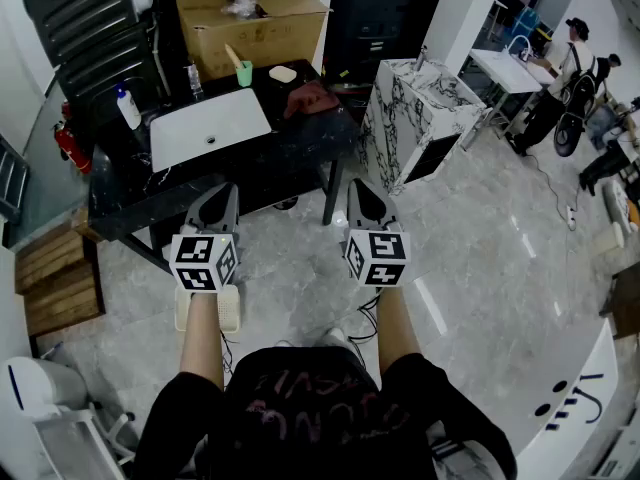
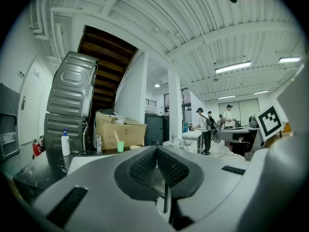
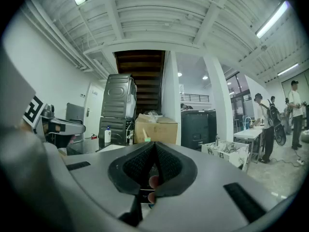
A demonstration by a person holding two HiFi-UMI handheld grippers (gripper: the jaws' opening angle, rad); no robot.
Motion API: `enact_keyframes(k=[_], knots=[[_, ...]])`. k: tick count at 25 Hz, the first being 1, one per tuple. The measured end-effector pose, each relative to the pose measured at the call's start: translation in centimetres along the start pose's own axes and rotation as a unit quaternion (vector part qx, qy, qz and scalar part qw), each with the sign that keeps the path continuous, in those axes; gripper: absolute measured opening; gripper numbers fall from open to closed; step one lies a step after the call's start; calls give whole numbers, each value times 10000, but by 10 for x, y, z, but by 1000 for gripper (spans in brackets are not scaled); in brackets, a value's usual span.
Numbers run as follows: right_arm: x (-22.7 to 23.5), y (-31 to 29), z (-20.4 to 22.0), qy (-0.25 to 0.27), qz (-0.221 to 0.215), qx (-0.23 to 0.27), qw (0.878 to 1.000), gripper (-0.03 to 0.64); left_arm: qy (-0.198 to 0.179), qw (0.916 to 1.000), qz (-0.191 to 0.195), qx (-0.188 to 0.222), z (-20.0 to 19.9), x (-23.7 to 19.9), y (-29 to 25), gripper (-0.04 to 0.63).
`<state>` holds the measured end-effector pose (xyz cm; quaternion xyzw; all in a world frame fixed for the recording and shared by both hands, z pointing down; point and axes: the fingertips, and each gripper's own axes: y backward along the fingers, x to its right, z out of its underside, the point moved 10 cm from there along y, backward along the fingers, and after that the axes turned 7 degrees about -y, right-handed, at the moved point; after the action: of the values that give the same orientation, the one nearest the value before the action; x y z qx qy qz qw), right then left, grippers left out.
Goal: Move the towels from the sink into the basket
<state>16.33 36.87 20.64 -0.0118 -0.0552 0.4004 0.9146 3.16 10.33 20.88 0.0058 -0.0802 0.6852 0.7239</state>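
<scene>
head view: left gripper [image 1: 222, 194] and right gripper [image 1: 362, 190] level, side by side, jaws pressed together on nothing, likely a ready stance (well short of the counter [image 1: 120, 193]). red towel [image 1: 312, 98] lies far, just right of the sink [image 1: 210, 128]; basket [image 1: 228, 310] near left, by the feet.

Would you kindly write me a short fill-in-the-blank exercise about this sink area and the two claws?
1. The red towel lies on the black counter, to the ___ of the white sink.
2. The left claw and the right claw are both ___, holding nothing.
3. The ___ cup stands in front of the cardboard box.
Missing words: right; shut; green.
</scene>
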Motion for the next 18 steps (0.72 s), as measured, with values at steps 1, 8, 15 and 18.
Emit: enact_keyframes(k=[1,8,15,18], knots=[[0,-1,1,-10,5,1,10000,14,-7,10000,1,7,0,-1,0,17],[-4,-4,4,-20,36,-47,10000,14,-11,10000,8,22,1,-5,0,17],[-11,-6,10,163,63,-120,9998,14,51,10000,61,-27,9,-9,-2,17],[-10,-5,11,162,83,-148,9997,15,45,9999,121,-26,10,-6,-2,17]])
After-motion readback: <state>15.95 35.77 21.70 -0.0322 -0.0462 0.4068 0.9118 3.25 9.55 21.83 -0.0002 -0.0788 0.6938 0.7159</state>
